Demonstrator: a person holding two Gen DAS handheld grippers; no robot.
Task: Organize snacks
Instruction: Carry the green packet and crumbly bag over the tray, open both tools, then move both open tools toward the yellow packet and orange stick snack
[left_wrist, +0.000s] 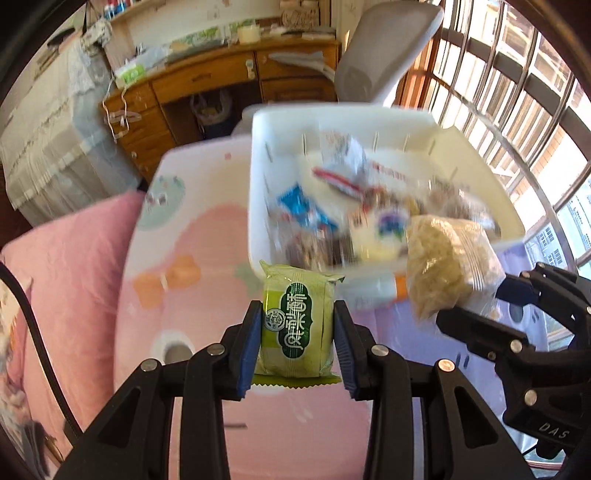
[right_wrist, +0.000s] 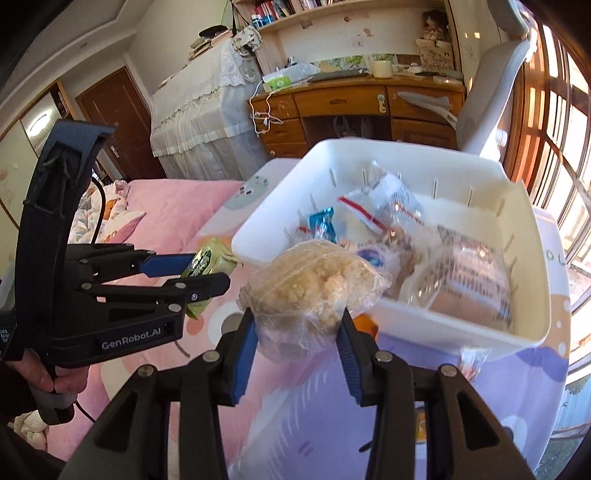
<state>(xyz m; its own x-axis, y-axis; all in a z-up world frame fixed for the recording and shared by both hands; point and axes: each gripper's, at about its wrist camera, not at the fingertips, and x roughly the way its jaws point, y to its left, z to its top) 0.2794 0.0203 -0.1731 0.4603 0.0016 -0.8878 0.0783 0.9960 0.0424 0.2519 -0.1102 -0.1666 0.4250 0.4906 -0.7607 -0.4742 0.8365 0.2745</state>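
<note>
My left gripper (left_wrist: 295, 332) is shut on a green wrapped pastry packet (left_wrist: 297, 325), held above the patterned table just short of the white basket's near rim (left_wrist: 258, 206). My right gripper (right_wrist: 297, 332) is shut on a clear bag of pale crumbly snack (right_wrist: 310, 284), held just before the white basket's near wall (right_wrist: 461, 328). The basket holds several wrapped snacks (right_wrist: 373, 218). The left gripper with the green packet (right_wrist: 207, 264) shows at the left of the right wrist view. The right gripper (left_wrist: 491, 302) with the pale bag (left_wrist: 447, 266) shows at the right of the left wrist view.
The small table has a pink and lilac cartoon cloth (left_wrist: 207, 266). A pink bed (right_wrist: 166, 206) lies left of it. Behind stand a wooden desk (right_wrist: 362, 107), a grey office chair (right_wrist: 491, 96) and a barred window (right_wrist: 554, 122) on the right.
</note>
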